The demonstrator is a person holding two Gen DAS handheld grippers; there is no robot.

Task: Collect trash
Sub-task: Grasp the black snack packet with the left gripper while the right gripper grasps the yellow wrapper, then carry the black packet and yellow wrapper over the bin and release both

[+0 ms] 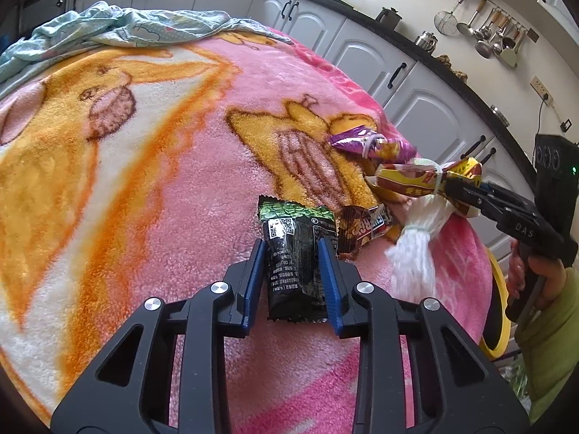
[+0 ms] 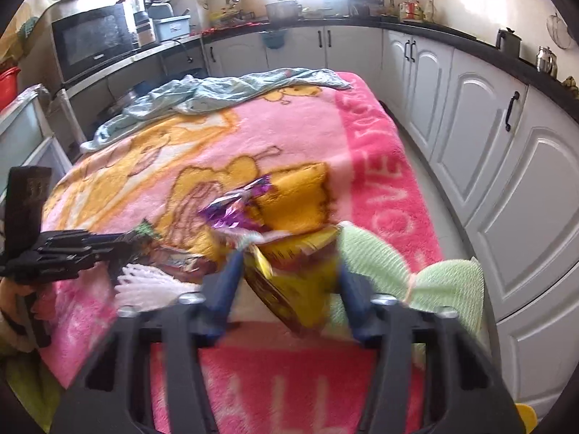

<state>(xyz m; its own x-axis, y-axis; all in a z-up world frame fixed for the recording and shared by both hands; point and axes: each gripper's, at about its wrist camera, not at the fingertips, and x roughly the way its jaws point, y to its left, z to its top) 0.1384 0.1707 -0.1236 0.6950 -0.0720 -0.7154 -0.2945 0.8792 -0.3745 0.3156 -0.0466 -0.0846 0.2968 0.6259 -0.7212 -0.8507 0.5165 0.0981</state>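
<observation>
Left gripper (image 1: 292, 249) clamps the black-and-green foil snack packet (image 1: 294, 253) on the pink fleece blanket (image 1: 181, 188); right gripper (image 2: 287, 264) pinches the yellow crinkled wrapper (image 2: 296, 282) — lift both straight up, squeeze steady, avoid snagging neighbouring wrappers.

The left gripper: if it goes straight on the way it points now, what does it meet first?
The left gripper is already shut on the black wrapper. Past it the way looks free: only the pink blanket. The brown wrapper lies just right of that line, though depth is unclear.

Each claw (image 1: 293, 275) was built of black frames with blue fingers (image 1: 331, 285) and silver screws; a green sleeve (image 1: 550, 343) was worn.
</observation>
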